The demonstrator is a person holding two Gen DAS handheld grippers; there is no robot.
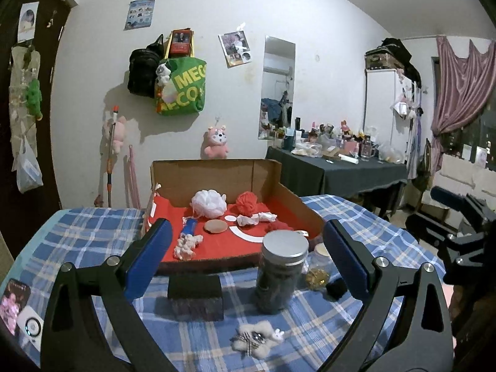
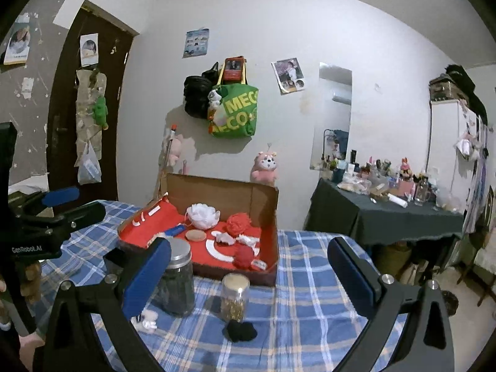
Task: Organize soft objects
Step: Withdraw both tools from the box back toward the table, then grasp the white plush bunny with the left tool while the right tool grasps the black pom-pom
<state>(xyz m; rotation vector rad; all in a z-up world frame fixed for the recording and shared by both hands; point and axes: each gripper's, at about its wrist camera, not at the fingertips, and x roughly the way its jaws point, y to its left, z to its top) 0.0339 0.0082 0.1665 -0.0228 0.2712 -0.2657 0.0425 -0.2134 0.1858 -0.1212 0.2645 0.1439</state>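
Both tongs are spread and empty; the fluffy plush charm (image 1: 255, 339) lies on the plaid table at lower centre, nearest the left tongs (image 1: 245, 257), below the red-lined box (image 1: 217, 173).

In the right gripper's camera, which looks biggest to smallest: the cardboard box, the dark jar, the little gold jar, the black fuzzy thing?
1. cardboard box
2. dark jar
3 and 4. gold jar and black fuzzy thing look alike in size; the fuzzy thing is nearer, so unsure.
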